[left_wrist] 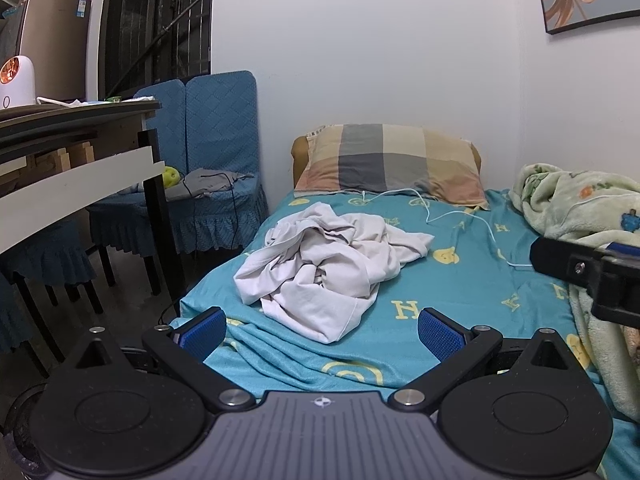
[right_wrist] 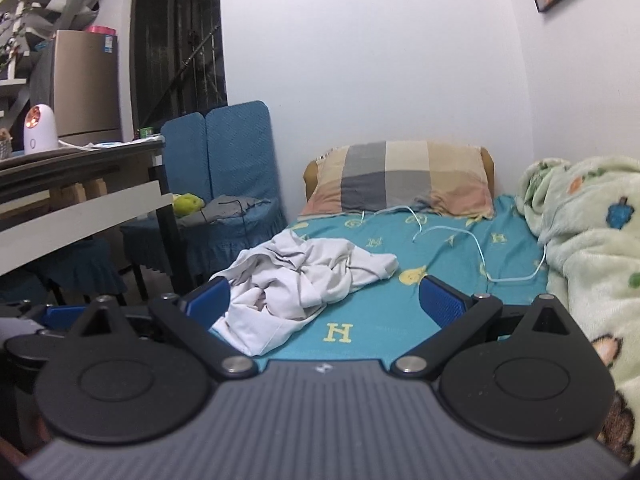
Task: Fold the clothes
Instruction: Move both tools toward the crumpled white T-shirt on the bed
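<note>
A crumpled off-white garment [left_wrist: 320,268] lies in a heap on the turquoise bed sheet [left_wrist: 472,288], near the bed's left side. My left gripper [left_wrist: 322,330] hovers just short of the heap, open, with nothing between its blue pads. In the right wrist view the same garment [right_wrist: 296,284] lies ahead and to the left on the sheet [right_wrist: 400,300]. My right gripper [right_wrist: 324,300] is open too, its left pad close to the cloth's near edge without pressing on it. The right gripper's black body shows at the left wrist view's right edge.
A checked pillow [left_wrist: 394,166] lies at the head of the bed, with a white cable [left_wrist: 460,216] trailing across the sheet. A pale green fleece blanket [right_wrist: 592,248] is piled along the right. A table [left_wrist: 76,152] and blue-covered chairs [left_wrist: 216,152] stand left of the bed.
</note>
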Action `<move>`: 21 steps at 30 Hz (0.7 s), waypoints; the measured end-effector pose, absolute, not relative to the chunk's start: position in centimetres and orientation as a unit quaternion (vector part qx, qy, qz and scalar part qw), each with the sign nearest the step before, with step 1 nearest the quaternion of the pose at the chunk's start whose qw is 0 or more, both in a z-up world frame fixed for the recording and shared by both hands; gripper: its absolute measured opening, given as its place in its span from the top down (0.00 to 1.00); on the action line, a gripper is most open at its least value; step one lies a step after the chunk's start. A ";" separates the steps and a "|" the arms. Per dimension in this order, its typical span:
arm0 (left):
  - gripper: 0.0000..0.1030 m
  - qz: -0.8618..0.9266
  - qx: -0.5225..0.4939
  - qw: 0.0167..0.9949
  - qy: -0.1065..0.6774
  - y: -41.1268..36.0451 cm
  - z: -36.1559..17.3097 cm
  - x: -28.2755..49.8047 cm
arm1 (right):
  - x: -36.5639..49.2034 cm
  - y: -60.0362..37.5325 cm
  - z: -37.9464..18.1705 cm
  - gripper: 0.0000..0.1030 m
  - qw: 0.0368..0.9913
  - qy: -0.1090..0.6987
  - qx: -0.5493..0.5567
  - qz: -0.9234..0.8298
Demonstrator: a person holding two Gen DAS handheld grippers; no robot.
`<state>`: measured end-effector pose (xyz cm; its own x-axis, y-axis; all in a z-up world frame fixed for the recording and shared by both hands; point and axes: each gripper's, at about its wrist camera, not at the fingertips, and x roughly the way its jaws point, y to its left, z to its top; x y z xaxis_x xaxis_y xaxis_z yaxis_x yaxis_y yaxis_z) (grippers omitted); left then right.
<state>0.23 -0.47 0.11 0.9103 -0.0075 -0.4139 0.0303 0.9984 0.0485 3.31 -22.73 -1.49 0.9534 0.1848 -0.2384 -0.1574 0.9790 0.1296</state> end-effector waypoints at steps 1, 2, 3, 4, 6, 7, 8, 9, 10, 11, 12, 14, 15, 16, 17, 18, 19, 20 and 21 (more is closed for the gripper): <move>0.00 -0.010 0.027 0.978 0.209 -0.5 0.2 0.2 | 3.3 -22.7 -1.5 0.05 0.986 0.127 0.053 0.090; 0.00 -0.011 0.027 0.978 0.206 -0.5 0.3 0.1 | 3.3 -22.5 -1.4 0.10 0.987 0.125 0.049 0.094; 0.00 -0.012 0.027 0.979 0.203 -0.5 0.4 0.1 | 3.1 -22.3 -1.2 0.15 0.987 0.120 0.044 0.094; 0.00 -0.013 0.026 0.979 0.200 -0.4 0.4 0.0 | 3.1 -22.1 -0.9 0.20 0.988 0.120 0.042 0.091; 0.00 -0.014 0.023 0.980 0.196 -0.2 0.6 -0.2 | 3.2 -21.9 -0.3 0.21 0.987 0.126 0.046 0.091; 0.00 -0.015 0.021 0.981 0.194 0.0 0.6 -0.3 | 3.1 -21.9 0.0 0.22 0.987 0.126 0.049 0.091; 0.00 -0.016 0.018 0.981 0.192 0.1 0.8 -0.4 | 3.0 -21.8 0.3 0.24 0.987 0.124 0.048 0.086; 0.00 -0.017 0.016 0.981 0.190 0.3 0.9 -0.5 | 2.8 -21.7 0.6 0.24 0.988 0.121 0.047 0.079; 0.00 -0.018 0.014 0.982 0.189 0.4 1.0 -0.6 | 2.6 -21.5 1.0 0.25 0.989 0.119 0.045 0.075; 0.00 -0.019 0.012 0.982 0.187 0.6 1.2 -0.7 | 2.5 -21.4 1.5 0.25 0.989 0.118 0.042 0.073; 0.00 -0.021 0.009 0.982 0.187 0.8 1.4 -0.9 | 2.4 -21.1 1.9 0.25 0.990 0.118 0.039 0.074; 0.00 -0.023 0.003 0.982 0.186 1.2 1.8 -1.2 | 2.3 -20.6 3.0 0.27 0.990 0.120 0.033 0.070; 0.00 -0.024 -0.001 0.982 0.185 1.4 2.0 -1.5 | 2.4 -20.5 3.5 0.27 0.990 0.122 0.031 0.065; 0.00 -0.026 -0.005 0.983 0.184 1.7 2.3 -1.7 | 2.6 -20.4 4.0 0.29 0.989 0.127 0.035 0.062; 0.00 -0.027 -0.008 0.983 0.181 1.9 2.5 -2.1 | 2.8 -20.4 4.5 0.31 0.988 0.133 0.043 0.059; 0.00 -0.028 -0.011 0.984 0.178 2.1 2.7 -2.4 | 3.0 -20.4 4.9 0.31 0.988 0.136 0.048 0.055; 0.00 -0.027 -0.010 0.984 0.176 2.3 2.8 -2.6 | 3.2 -20.3 5.3 0.36 0.988 0.136 0.051 0.049; 0.00 -0.026 -0.009 0.984 0.175 2.5 2.9 -2.8 | 3.4 -20.3 5.6 0.46 0.988 0.136 0.052 0.046; 0.00 -0.026 -0.008 0.984 0.173 2.7 2.9 -3.1 | 3.6 -20.2 5.8 0.50 0.988 0.135 0.052 0.045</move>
<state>-3.06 2.65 2.93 0.9386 -0.0534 -0.3409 0.0478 0.9985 -0.0249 3.64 -20.23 5.83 0.9594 0.1030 -0.2624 -0.0751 0.9906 0.1142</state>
